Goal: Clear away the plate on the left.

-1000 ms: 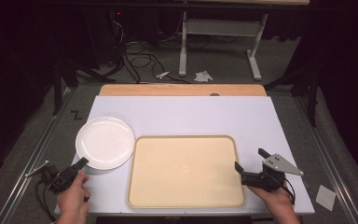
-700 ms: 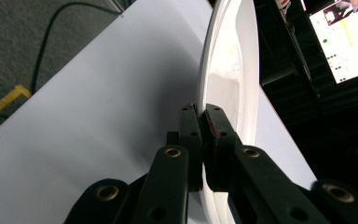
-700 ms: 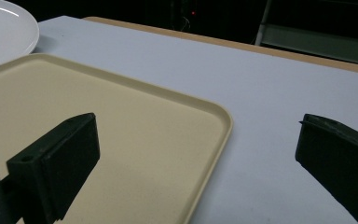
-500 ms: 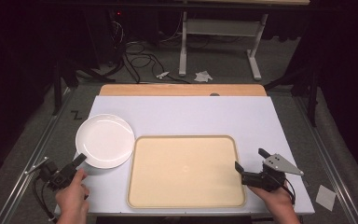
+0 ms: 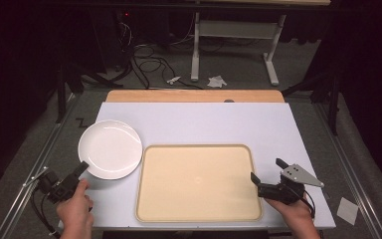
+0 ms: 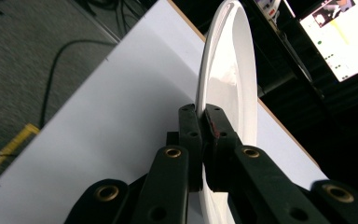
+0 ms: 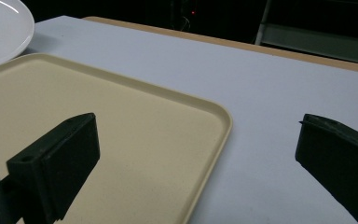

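plate: a white round plate (image 5: 110,148) sits on the left part of the table (image 5: 204,122), just beside the left edge of the tray (image 5: 197,181); whether its near rim is lifted off the table i cannot tell for sure, though the left gripper view suggests a tilt.
left tool: the left tool (image 5: 78,173) is clamped on the plate's near rim, jaws pinched narrow with the thin rim between them; in the left gripper view (image 6: 203,126) the pads press on both faces of the rim.
right tool: the right tool (image 5: 267,175) hovers at the tray's right edge with its jaws spread wide and nothing between them; the right gripper view (image 7: 200,154) shows the tray's corner and bare table in the gap.
weight: likely moderate if it is ceramic, lighter if melamine; held at one edge, it will want to sag and pivot about the grip.
stiffness: rigid, it will not flex or fold.
surface: glossy and smooth, so probably slippery under the pads; a deeper bite on the rim would hold better than a fingertip pinch.
fragility: judged breakable; it could chip or crack if dropped or knocked against the tray's raised lip.
where to hold: the rim, as now, is the only part thin enough; keep it low and near level when moving.
tray: beige, stiff plastic by the look, shallow lip, nothing lying in it.
writing: no brand, label or readable text on the plate, tray or table; a bright screen (image 6: 340,35) far behind is too small to read.
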{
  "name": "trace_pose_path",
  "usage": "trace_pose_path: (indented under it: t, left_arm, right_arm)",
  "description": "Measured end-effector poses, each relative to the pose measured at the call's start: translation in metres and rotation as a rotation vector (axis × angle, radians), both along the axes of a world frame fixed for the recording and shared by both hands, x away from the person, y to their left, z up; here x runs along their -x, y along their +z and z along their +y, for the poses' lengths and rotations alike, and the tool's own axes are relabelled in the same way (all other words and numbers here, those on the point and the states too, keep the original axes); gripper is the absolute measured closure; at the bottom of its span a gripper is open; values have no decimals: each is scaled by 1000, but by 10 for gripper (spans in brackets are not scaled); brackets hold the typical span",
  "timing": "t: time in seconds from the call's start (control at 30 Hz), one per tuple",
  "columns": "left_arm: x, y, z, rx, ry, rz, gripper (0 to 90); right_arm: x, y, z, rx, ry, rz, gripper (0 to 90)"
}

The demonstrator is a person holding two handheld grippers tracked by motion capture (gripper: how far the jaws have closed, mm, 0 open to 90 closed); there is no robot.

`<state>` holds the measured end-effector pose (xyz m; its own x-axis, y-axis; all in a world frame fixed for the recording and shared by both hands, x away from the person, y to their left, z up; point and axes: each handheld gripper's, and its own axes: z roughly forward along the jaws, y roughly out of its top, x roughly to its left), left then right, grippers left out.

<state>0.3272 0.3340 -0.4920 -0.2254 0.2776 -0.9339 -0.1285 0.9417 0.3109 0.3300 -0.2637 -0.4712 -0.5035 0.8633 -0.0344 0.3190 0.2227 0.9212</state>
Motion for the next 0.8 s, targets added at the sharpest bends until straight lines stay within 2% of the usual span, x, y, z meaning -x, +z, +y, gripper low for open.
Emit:
trace_pose_path:
  t: [0.2,0.4,0.57,0.7,0.73,0.8]
  left_arm:
    - [3,1,7,26,30,-23,877]
    - [6,2,11,55,34,-39,877]
    - [8,7,12,87,24,-77,878]
    - [9,8,11,96,3,-85,877]
    - [9,10,9,109,-2,-102,878]
    - [9,12,6,100,-26,-105,878]
  right_arm:
    - [0,0,0,-3,-3,2,7]
    - [0,0,0,-3,-3,2,6]
    - [0,0,0,-4,-4,5,6]
    - [0,0,0,-7,-2,8,6]
    - [0,0,0,-7,-2,6,6]
    - [0,-1,0,-8,0,6,6]
